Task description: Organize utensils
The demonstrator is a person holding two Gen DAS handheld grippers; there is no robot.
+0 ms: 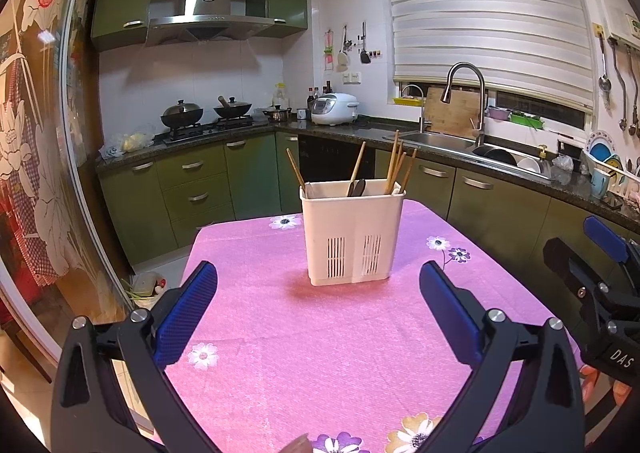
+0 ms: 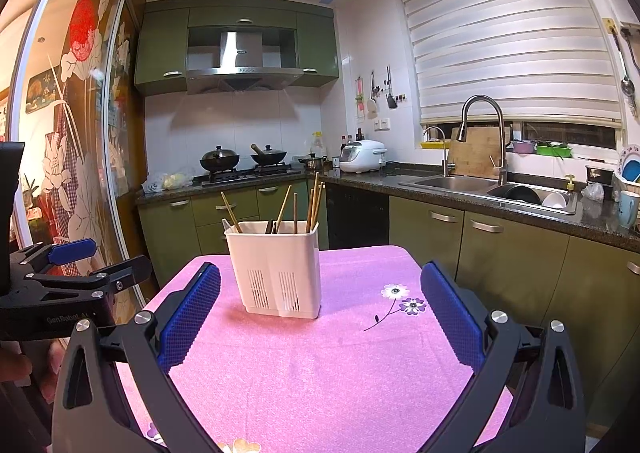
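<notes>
Currently, in the left wrist view, the left gripper (image 1: 318, 317) is spread wide and holds nothing; its blue-padded fingers (image 1: 188, 317) frame bare pink flowered tablecloth (image 1: 280, 353). The white slotted plastic utensil holder (image 1: 352, 233) stands upright toward the far end of the table, well apart from the fingertips. Wooden chopsticks (image 1: 396, 163) lean out of its right section, further sticks to the left, and a dark utensil handle (image 1: 357, 187) rests mid-holder. The right gripper (image 1: 600, 277) appears at the right edge, apart from the holder.

In the right wrist view, the right gripper (image 2: 320, 317) is likewise fully spread and empty. The holder (image 2: 280, 269) sits far and slightly left of centre. The left gripper (image 2: 68, 273) shows at the left edge, jaws parted.

No loose utensil is visible on the cloth, so the step in hand is judged to be sorting within the holder. Approach from above, grip one stick near its top, lift vertically, and steady the lightweight holder with the other gripper to prevent tipping.
</notes>
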